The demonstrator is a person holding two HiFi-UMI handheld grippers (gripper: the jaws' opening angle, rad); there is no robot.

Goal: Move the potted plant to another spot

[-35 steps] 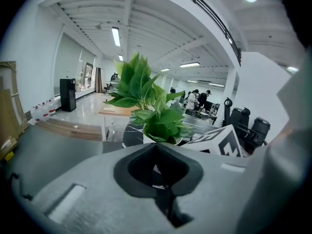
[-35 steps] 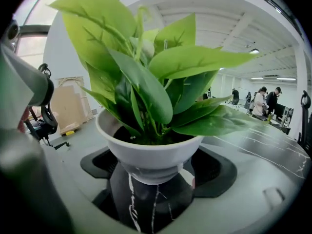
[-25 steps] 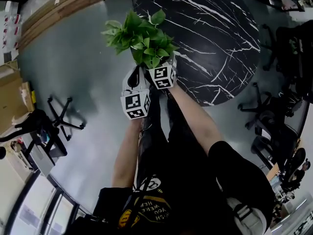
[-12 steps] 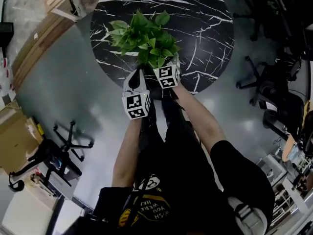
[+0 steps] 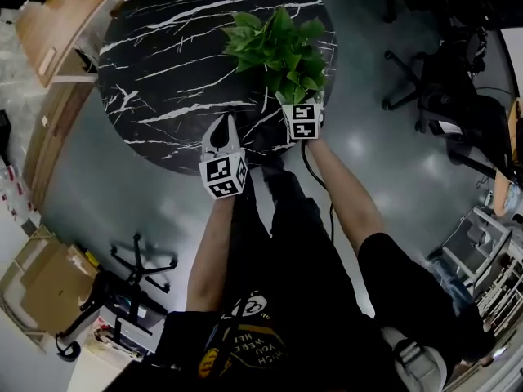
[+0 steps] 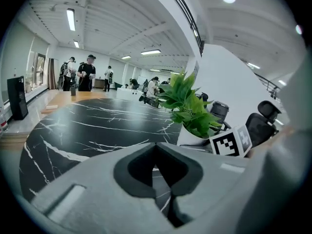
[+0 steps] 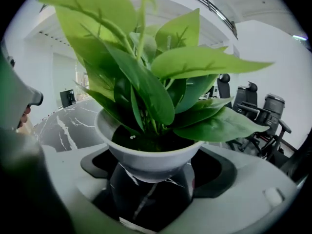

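My right gripper had its jaws clamped on the pot of the plant. The pot's dark lower part sat in the hollow between the two jaws, and its white bowl flared out just above them. The plant stood upright, and its green leaves filled most of the right gripper view. From the head view the plant lay over the right-hand part of the round black worktop, near the edge closest to me. I could not tell whether the pot's base touched the marble or hung just clear of it.

My left gripper was beside it, a little apart to the left, over the worktop's near edge. Its jaws were pressed together at the tips, with nothing between them (only a sliver of white-veined marble showed through the gap lower down). In the left gripper view the plant stood ahead and to the right.

Grey floor surrounded the worktop. Black office chairs stood off to the right, well apart from it. A few people stood at the far end of the room.
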